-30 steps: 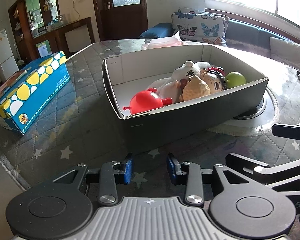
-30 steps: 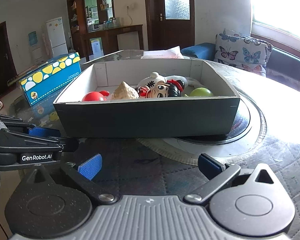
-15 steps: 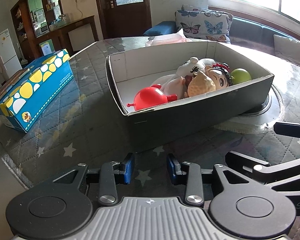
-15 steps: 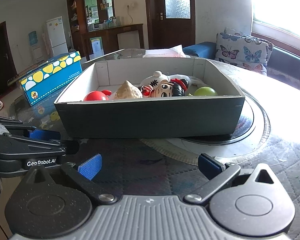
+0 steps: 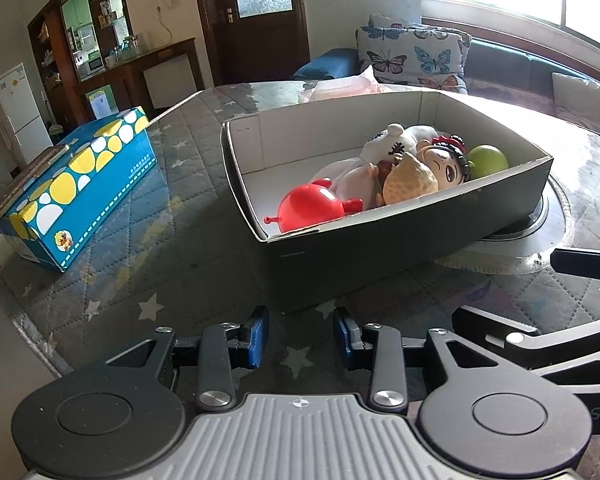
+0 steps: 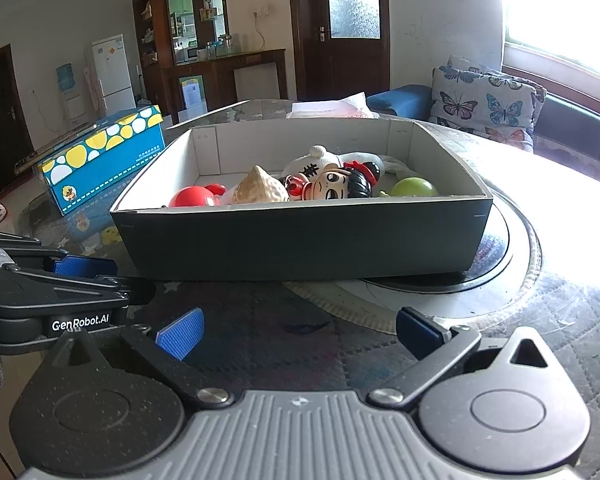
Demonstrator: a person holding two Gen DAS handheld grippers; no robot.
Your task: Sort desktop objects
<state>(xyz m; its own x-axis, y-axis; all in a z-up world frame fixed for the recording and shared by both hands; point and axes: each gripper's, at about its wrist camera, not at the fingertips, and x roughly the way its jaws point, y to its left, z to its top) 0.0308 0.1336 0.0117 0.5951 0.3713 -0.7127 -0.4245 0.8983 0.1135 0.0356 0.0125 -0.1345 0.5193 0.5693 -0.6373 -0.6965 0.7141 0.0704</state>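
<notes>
Two grippers are held low over the near edge of the tabletop (image 5: 112,248), both w/ nothing between the pads. The left gripper (image 5: 299,338) is seen w/ its blue pads a narrow gap apart, not closed, pointed at the near corner of the box (image 5: 380,256). The right gripper (image 6: 296,330) is spread wide, its pads well apart, aimed at the long near wall of the box (image 6: 300,240). The left gripper (image 6: 84,268) is also caught side-on at the left of the right wrist view.

The box, dark outside and white inside, is set near the middle of the tabletop, its right end resting on a round turntable disc (image 6: 496,276). Five toys are gathered toward the near wall and right half of the box: a red balloon toy (image 5: 310,210) nearest the left end, a tan shell (image 5: 410,182) beside it, a doll head (image 5: 446,162) w/ black hair touching the shell, a white plush (image 5: 396,140) behind them, and a green ball (image 5: 486,160) at the right end. The far left part of the box floor is bare.

A blue carton (image 5: 80,184) w/ yellow and white spots is placed near the left edge of the tabletop, well apart from the box. Something pale pink, possibly a tissue pack (image 6: 332,108), is seen just behind the box's far wall.
</notes>
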